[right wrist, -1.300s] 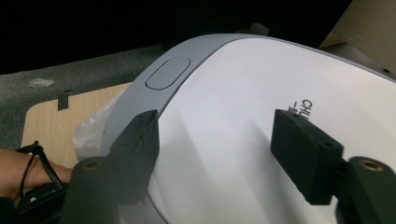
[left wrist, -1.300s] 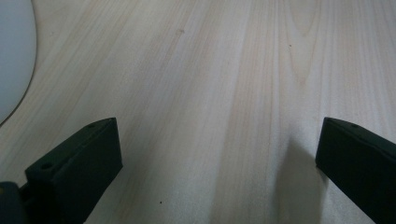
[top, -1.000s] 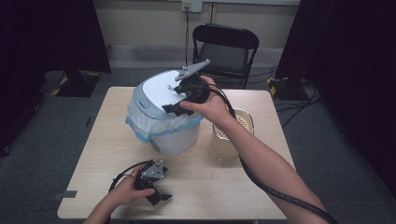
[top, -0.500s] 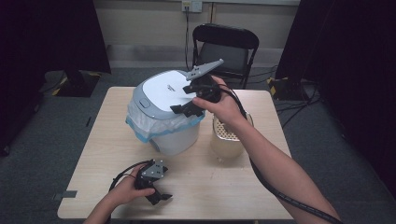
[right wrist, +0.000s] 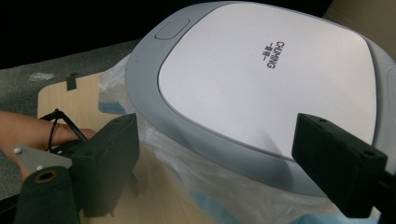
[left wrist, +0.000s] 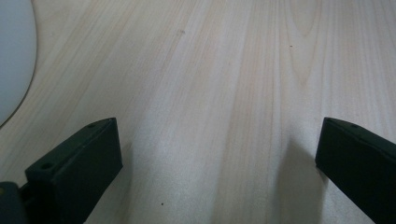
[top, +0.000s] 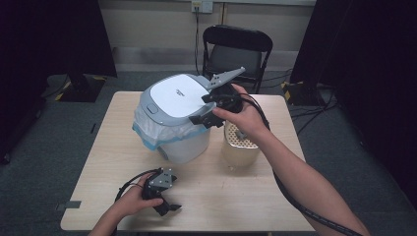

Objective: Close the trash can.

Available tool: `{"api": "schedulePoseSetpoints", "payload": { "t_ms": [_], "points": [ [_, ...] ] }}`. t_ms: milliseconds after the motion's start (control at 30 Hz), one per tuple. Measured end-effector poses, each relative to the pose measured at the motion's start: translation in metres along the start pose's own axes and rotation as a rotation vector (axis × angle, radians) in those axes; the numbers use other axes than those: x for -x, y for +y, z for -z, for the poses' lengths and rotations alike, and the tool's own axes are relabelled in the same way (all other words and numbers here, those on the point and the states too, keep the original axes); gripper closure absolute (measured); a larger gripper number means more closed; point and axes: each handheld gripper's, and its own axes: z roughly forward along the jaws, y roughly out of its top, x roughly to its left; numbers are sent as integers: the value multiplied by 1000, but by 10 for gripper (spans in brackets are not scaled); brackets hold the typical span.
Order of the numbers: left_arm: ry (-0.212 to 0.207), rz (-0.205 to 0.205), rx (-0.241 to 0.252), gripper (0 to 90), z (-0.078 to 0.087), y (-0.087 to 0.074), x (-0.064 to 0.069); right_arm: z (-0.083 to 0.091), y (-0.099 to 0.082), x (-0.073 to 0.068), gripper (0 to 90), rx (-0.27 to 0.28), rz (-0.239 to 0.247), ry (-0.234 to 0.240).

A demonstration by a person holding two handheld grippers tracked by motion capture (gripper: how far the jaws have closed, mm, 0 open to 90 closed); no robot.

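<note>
Our right gripper hangs with its jaws apart and nothing between them, just beside the right edge of the trash bin's lid; the jaws have just been opening. In the right gripper view the two black jaws frame the white and grey lid, which lies shut on the bin, a small maker's mark printed on its top. The trash bin stands at the middle of the desk, its clear plastic liner with a blue edge bunched out under the lid's rim. Just to the bin's right stands a clear jar with a perforated top. Near the desk's front edge, well apart from the bin, our left gripper rests on the wood, jaws spread wide over bare desk. Behind the desk stands a black chair.
</note>
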Motion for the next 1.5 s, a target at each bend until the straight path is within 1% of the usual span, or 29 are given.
{"api": "schedulePoseSetpoints", "payload": {
  "t_ms": [167, 233, 367, 800, 1033, 1067, 1133, 1167, 1200, 1233, 1333, 1400, 1433, 1500],
  "points": [
    [1, 2, 5, 0, 0, 0, 0, 6, -4, -1, 145, 2, 8, -9],
    [1, 2, 5, 0, 0, 0, 0, 8, -6, -1, 145, 0, 4, -8],
    [1, 3, 3, 0, 0, 0, 0, 12, -13, -2, 145, -9, 15, -1],
    [3, 5, 5, 0, -1, 0, 0, 19, -30, -5, 145, -13, 14, 18],
    [4, -2, 4, 0, 0, 0, 0, 21, -42, -5, 145, 2, 2, 28],
    [4, 3, 7, 0, -1, 0, 0, 22, -44, -4, 145, 4, 0, 28],
    [4, -5, 1, 0, 0, 0, 0, 21, -50, -4, 145, -4, -5, 32],
    [4, -5, 1, 0, 0, 0, 0, 21, -50, -4, 145, -4, -5, 32],
    [3, 4, 10, 0, -1, -1, 0, 21, -52, -4, 145, -8, -7, 34],
    [3, 0, 6, 0, -1, 0, 0, 21, -54, -4, 145, -10, -8, 36],
    [3, 3, 8, 0, -1, 0, 0, 21, -61, -4, 145, -13, -7, 37],
    [3, 3, 8, 0, -1, -1, 0, 22, -66, -4, 145, -10, -13, 37],
    [3, 0, 6, 0, -1, 0, 0, 22, -71, -3, 145, -8, -21, 38],
    [4, 2, 8, 0, -1, 0, 0, 22, -76, -3, 145, -15, -20, 31]
  ]
}}
